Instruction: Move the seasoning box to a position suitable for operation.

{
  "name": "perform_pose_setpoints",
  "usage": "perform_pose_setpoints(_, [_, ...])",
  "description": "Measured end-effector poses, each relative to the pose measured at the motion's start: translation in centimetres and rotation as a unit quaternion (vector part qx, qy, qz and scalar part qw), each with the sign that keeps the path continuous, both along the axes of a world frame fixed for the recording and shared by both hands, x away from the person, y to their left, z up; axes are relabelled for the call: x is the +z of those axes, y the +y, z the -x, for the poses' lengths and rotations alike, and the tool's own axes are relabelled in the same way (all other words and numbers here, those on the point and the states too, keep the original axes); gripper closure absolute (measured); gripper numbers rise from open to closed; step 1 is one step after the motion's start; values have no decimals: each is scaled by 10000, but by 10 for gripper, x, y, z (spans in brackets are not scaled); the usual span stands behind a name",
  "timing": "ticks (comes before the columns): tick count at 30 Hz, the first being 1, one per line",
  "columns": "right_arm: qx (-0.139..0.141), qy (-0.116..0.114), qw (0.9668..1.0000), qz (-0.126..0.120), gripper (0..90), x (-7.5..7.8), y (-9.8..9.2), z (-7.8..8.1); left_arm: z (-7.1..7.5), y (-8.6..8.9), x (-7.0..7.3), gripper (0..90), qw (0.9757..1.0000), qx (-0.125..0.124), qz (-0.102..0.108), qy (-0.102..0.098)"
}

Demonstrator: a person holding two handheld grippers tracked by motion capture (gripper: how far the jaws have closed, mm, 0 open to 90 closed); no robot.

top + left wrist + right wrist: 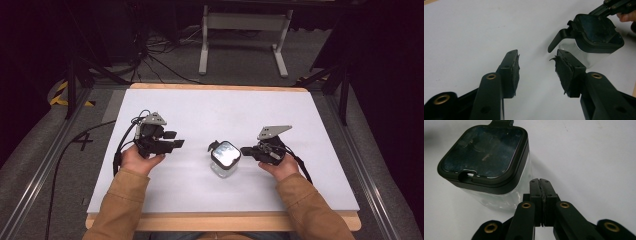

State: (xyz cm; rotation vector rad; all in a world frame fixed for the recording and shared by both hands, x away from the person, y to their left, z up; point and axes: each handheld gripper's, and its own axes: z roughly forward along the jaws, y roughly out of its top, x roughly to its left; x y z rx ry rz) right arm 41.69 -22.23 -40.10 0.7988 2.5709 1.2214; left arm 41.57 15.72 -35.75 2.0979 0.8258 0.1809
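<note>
The left gripper [175, 139] hovers well inside the table's [200, 110] left edge, jaws apart with nothing between them and bare white top all around. The jar [224, 159] stands mid-table, between the two tools, nearer the right gripper [245, 150], whose jaws are pressed together just beside its lid. Grey floor and cables lie beyond.

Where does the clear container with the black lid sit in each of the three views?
High view: the container stands at centre, between the two hands, on the white table.
Left gripper view: it is at upper right, beyond the open left tongs.
Right gripper view: it is at upper left, just left of the shut right tongs.
Shared landmark: the lid's black latch tab.
</note>
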Motion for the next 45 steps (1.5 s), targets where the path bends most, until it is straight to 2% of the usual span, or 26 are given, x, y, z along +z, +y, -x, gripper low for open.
perform_pose_setpoints(6, [106, 56, 9999, 50, 895, -4, 6, 1, -1, 0, -2, 567, 9999, -96, 75, 71])
perform_pose_setpoints(9, [151, 61, 9999, 57, 895, -4, 8, 2, -1, -1, -2, 578, 9998, -146, 5, 109])
perform_pose_setpoints(12, [142, 50, 9998, 90, 895, -4, 9, 3, -1, 0, -2, 601, 9998, -117, 84, 144])
perform_pose_setpoints(19, [159, 153, 9998, 10, 896, -4, 8, 4, -2, 0, -2, 645, 9996, -177, 109, 173])
perform_pose_setpoints(24, [278, 241, 9993, 39, 896, -5, 9, 7, -2, 1, -1, 670, 9995, -211, 158, 192])
perform_pose_setpoints(28, [475, 307, 9983, 140, 896, -9, 14, 11, -4, 3, 1, 696, 9993, -259, 210, 190])
perform_pose_setpoints(31, [654, 401, 9969, 191, 896, -11, 18, 15, -4, 1, 1, 725, 9992, -293, 164, 196])
perform_pose_setpoints(34, [759, 364, 9960, 308, 895, -12, 22, 18, -4, -1, 0, 751, 9990, -350, 117, 239])
perform_pose_setpoints(39, [566, 229, 9978, 261, 896, -8, 17, 18, -6, -7, -4, 836, 9980, -529, -15, 357])
perform_pose_setpoints(41, [388, 156, 9989, 196, 895, -5, 11, 16, -8, -16, -12, 892, 9963, -689, -78, 514])
perform_pose_setpoints(44, [137, 137, 9998, 95, 895, -3, 2, 12, -9, -29, -21, 894, 9940, -864, -272, 612])
perform_pose_setpoints(45, [101, 144, 9998, 108, 895, -3, 0, 12, -8, -34, -23, 894, 9935, -897, -271, 649])
